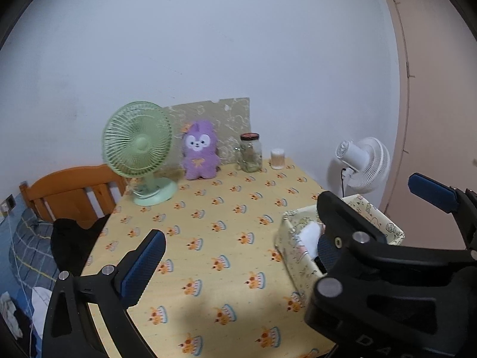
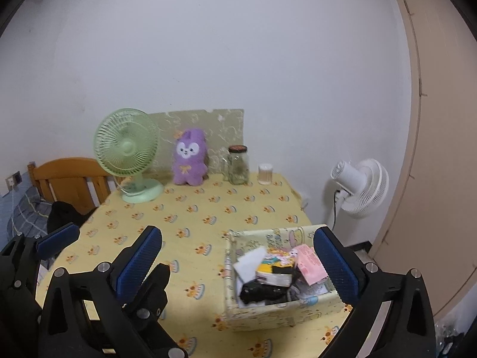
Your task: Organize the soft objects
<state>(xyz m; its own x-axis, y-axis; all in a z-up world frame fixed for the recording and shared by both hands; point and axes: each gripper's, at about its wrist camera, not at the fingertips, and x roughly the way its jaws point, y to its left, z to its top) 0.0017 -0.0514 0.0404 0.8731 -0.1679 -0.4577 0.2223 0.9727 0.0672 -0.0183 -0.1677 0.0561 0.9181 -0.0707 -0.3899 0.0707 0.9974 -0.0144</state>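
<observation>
A purple plush toy [image 1: 199,152] [image 2: 189,158] sits upright against the wall at the back of the table. A patterned fabric box [image 1: 290,256] [image 2: 283,313] stands near the table's right front edge, holding a white cloth [image 2: 249,264], black soft items [image 2: 259,292] and colourful packets. My left gripper [image 1: 240,238] is open above the tablecloth, nothing between its fingers. My right gripper [image 2: 238,232] is open too, raised above the box and touching nothing. The two grippers hang side by side; the right one's finger [image 1: 342,223] hides part of the box in the left wrist view.
A green desk fan [image 1: 138,149], a glass jar [image 1: 250,152] and a small white container [image 1: 277,158] line the back. A white standing fan [image 2: 360,186] and a door are on the right. Left: a wooden bed frame [image 2: 71,179] and dark cloth [image 1: 71,238].
</observation>
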